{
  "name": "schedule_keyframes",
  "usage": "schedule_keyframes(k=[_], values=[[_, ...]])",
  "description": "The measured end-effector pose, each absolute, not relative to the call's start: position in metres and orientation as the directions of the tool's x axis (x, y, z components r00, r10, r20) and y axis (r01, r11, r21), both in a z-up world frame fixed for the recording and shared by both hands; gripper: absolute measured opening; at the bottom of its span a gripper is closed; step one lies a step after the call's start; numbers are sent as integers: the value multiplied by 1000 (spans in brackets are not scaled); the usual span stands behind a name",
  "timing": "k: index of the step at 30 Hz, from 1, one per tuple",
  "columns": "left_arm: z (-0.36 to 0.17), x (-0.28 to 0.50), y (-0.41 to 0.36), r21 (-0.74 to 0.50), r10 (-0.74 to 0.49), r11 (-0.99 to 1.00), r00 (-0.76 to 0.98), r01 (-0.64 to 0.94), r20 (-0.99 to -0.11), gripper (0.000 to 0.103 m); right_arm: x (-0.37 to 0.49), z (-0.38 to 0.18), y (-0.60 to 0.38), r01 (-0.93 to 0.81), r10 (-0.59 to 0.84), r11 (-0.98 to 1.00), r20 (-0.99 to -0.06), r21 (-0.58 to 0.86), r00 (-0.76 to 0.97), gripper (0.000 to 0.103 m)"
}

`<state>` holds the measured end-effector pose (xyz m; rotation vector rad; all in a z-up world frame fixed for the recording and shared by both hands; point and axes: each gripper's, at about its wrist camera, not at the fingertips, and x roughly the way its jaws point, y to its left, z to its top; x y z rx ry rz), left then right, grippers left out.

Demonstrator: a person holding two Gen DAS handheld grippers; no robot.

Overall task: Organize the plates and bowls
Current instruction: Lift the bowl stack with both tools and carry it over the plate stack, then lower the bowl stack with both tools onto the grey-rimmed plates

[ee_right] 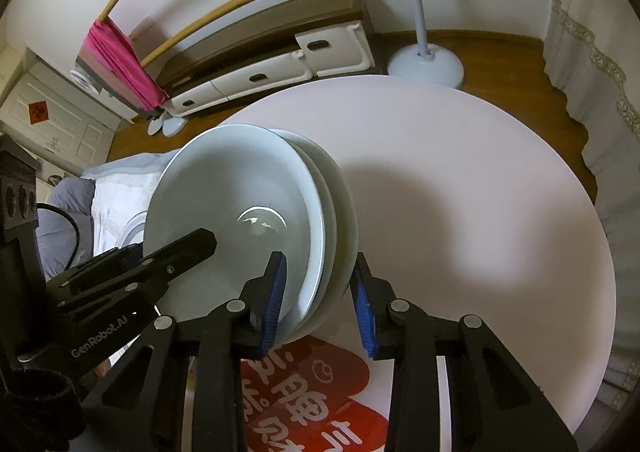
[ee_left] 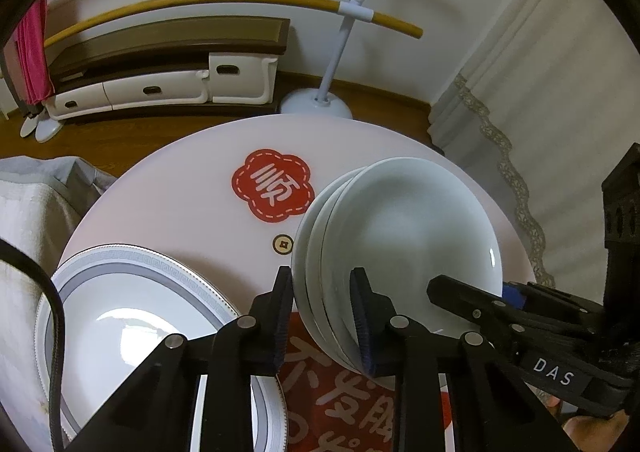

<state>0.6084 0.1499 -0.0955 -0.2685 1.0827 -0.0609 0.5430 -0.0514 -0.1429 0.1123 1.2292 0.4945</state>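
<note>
A tilted stack of three pale blue-white bowls (ee_left: 400, 236) hangs just above the round white table (ee_left: 180, 212), held from two sides. My left gripper (ee_left: 321, 274) is shut on the stack's near rim, one pad against the lowest bowl's outside and the other inside the top bowl. My right gripper (ee_right: 318, 258) is shut on the opposite rim of the stack of bowls (ee_right: 224, 188) in the same way. Each gripper shows in the other's view: the right one's fingertip (ee_left: 444, 286), the left one's fingertip (ee_right: 200, 240). A large plate with a grey patterned border (ee_left: 120, 332) lies on the table's left.
A red printed mat (ee_right: 304, 392) lies at the table's near edge, and a red flower sticker (ee_left: 272, 184) marks its middle. Beyond the table stand a white pole base (ee_left: 316, 104), low white drawers (ee_left: 160, 86) and a curtain (ee_left: 540, 112). Grey bedding (ee_left: 32, 212) is at the left.
</note>
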Motion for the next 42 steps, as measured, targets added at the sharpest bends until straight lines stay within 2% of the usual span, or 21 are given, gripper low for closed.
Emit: schedule_keyframes(k=[20,32,42], values=[[-61,560,155,-243,-171,967,515,-75,-840,24,510,-124,-52,-318,442,879,-856,354,269,33],[-35,498,188,-253,-153,962,559,-106,-815,24,471,-96,-24,-361,459,865,-841,350,286,33],[-30,439,227,-251,-108,951,569,-179,-815,24,439,-99,22,-415,486,835,-840,363,243,33]])
